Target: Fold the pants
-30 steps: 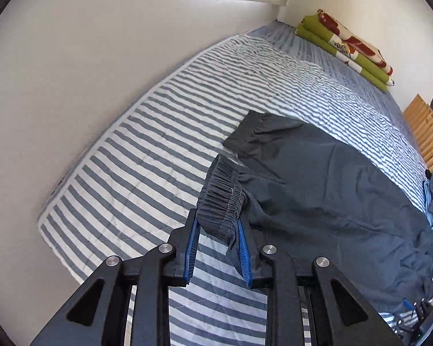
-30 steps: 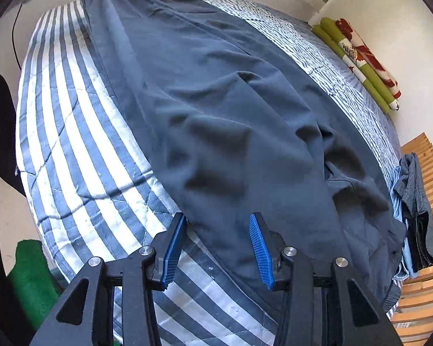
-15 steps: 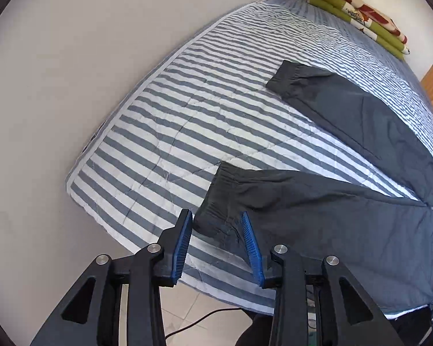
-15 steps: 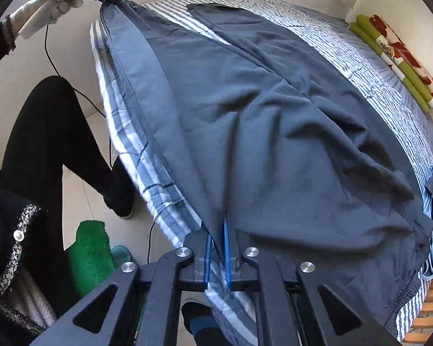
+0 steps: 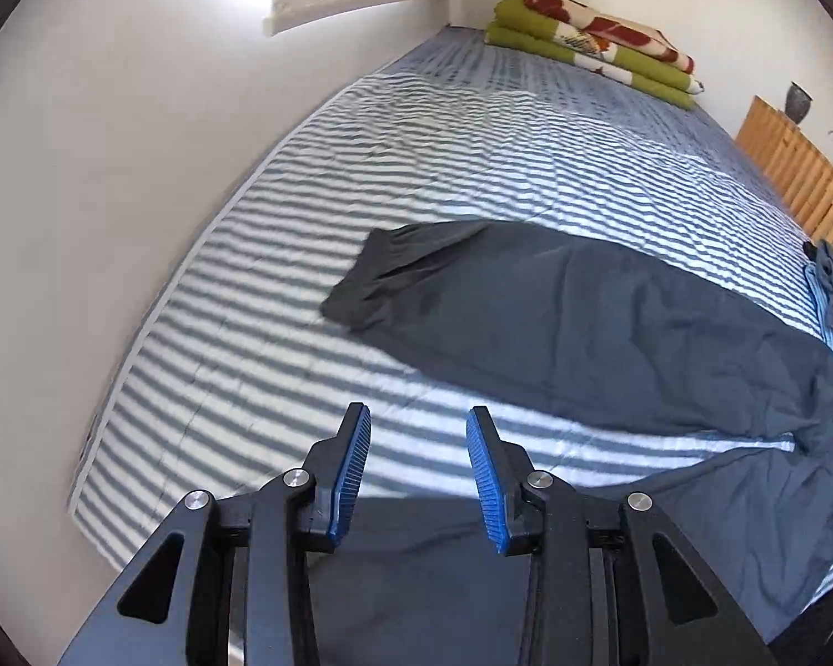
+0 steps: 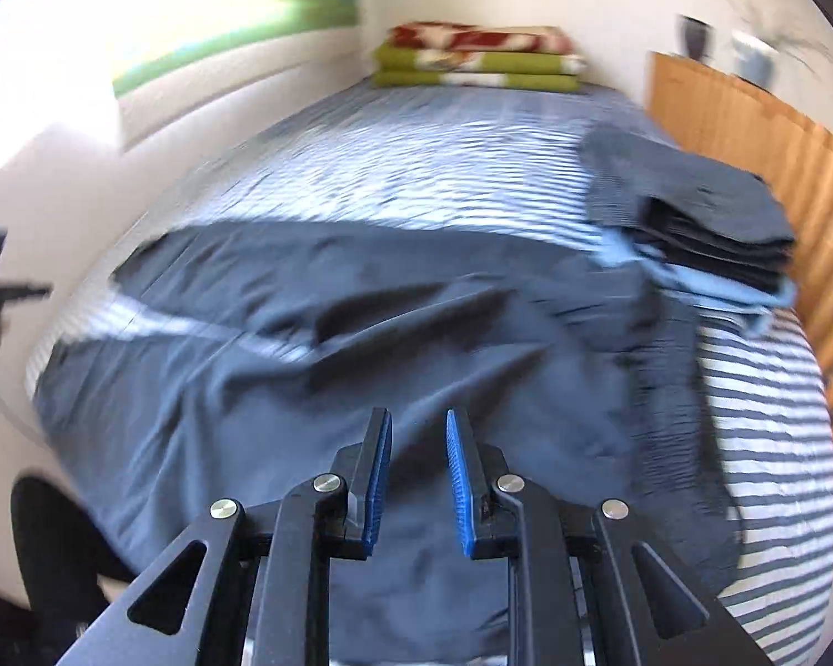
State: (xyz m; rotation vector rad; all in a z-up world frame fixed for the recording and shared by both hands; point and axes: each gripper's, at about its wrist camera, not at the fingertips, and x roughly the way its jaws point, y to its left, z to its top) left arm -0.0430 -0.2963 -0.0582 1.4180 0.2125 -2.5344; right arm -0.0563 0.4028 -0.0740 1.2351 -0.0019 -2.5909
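Dark navy pants (image 5: 583, 322) lie spread on the striped bed, one leg stretching to a cuffed end (image 5: 372, 277) at the middle left, the other leg running under my left gripper. My left gripper (image 5: 419, 466) hangs open above the bedspread, nothing between its blue pads. In the blurred right wrist view the same pants (image 6: 361, 344) cover the near part of the bed, legs split toward the left. My right gripper (image 6: 416, 477) is open just above the fabric, holding nothing.
The striped bedspread (image 5: 472, 155) fills the bed. A folded green and red blanket (image 5: 588, 44) sits at the far end. A pile of folded dark and light-blue clothes (image 6: 705, 233) lies at the right by a wooden slatted rail (image 6: 749, 127). White wall on the left.
Both grippers have let go: the left released the leg cuff, the right released the fabric edge, and both stand open. The pants now lie flat with legs apart. Both cameras swung toward the bed's far end.
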